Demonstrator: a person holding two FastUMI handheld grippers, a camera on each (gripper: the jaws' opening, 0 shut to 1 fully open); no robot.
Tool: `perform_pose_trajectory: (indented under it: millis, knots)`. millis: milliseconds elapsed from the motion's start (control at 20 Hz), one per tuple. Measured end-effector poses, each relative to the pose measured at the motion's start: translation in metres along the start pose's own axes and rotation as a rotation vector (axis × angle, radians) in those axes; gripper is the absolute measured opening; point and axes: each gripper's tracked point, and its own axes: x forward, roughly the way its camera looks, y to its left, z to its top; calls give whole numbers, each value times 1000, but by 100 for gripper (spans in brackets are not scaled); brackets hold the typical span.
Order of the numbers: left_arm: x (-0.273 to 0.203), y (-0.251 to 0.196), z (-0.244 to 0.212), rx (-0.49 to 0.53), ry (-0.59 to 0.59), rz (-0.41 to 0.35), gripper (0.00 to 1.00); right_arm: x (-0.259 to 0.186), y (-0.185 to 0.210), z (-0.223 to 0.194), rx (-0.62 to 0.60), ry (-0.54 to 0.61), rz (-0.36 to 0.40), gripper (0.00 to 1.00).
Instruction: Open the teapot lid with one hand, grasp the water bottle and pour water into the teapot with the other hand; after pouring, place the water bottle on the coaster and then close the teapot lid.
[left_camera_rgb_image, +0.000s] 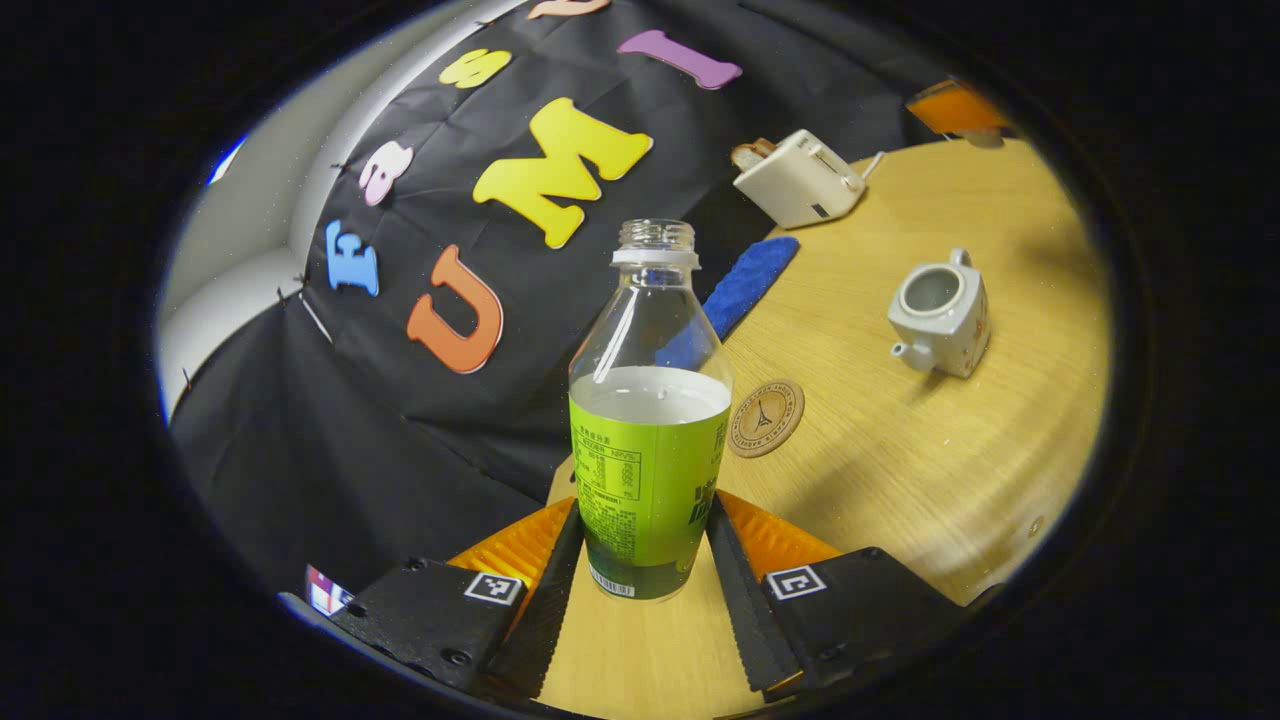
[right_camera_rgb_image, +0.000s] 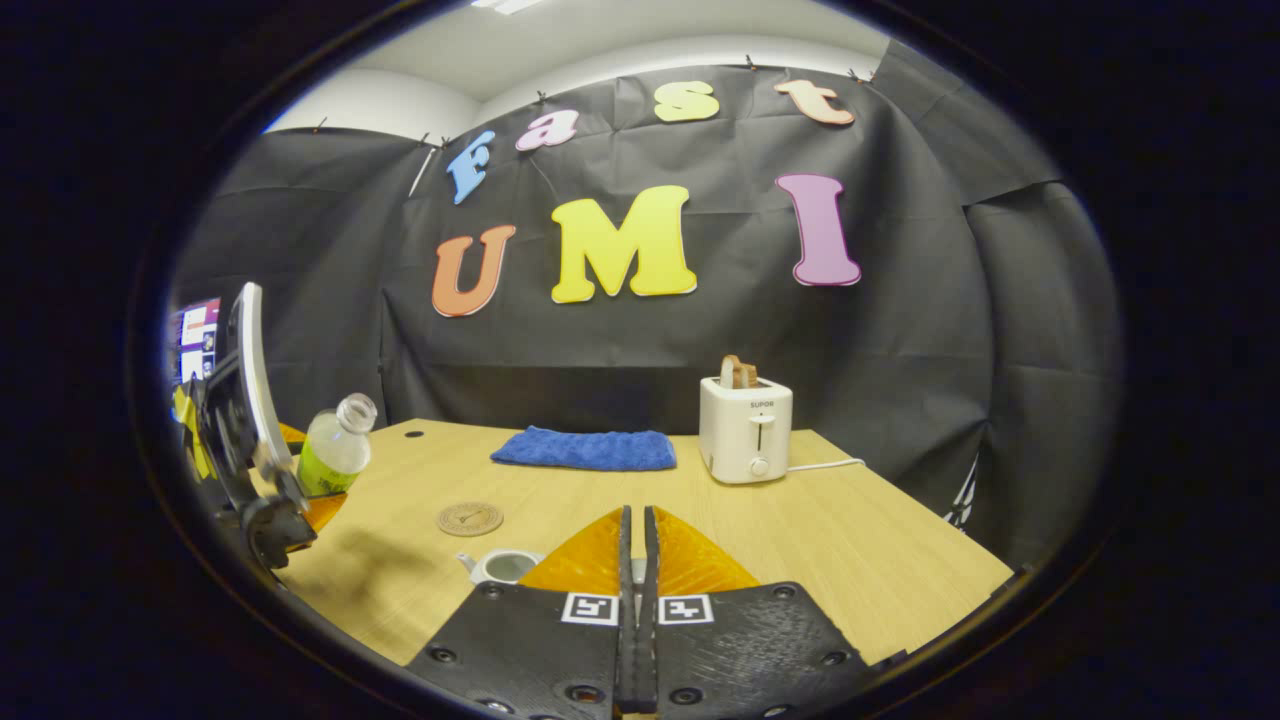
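Note:
My left gripper (left_camera_rgb_image: 645, 510) is shut on a clear, capless water bottle (left_camera_rgb_image: 650, 420) with a green label, about half full, held above the table's near edge. In the right gripper view the bottle (right_camera_rgb_image: 335, 450) leans right at the far left. The pale teapot (left_camera_rgb_image: 940, 315) stands on the table with its lid off and its mouth open. A round cork coaster (left_camera_rgb_image: 765, 417) lies bare between the bottle and the teapot. My right gripper (right_camera_rgb_image: 637, 512) hovers over the teapot (right_camera_rgb_image: 500, 566), jaws nearly together on a pale sliver that looks like the teapot lid.
A white toaster (right_camera_rgb_image: 745, 430) with toast in its slot stands at the back of the wooden table (right_camera_rgb_image: 850, 540), its cord trailing right. A folded blue cloth (right_camera_rgb_image: 585, 450) lies left of the toaster. A screen (right_camera_rgb_image: 200, 340) stands at the far left.

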Motion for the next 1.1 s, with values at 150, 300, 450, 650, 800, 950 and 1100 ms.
perform_pose_trajectory:
  millis: [150,300,450,650,800,950,1100]
  knots:
    - [1,-1,1,151,12,-1,73,-3,-5,-3,0,-2,-3,0]
    - [2,-8,3,233,21,-17,73,-5,-10,-6,-6,4,-5,0]
    - [4,-9,11,334,17,-16,73,-6,-17,-8,-13,3,-12,0]
    - [8,-11,23,455,19,-15,73,-7,-23,-12,-10,6,-18,0]
    - [10,-17,28,539,25,-21,73,-8,-28,-14,-6,9,-21,0]
    - [13,-26,29,611,44,-42,73,-9,-35,-15,0,5,-28,0]
    - [14,-30,35,673,55,-44,73,-8,-40,-17,9,7,-30,0]
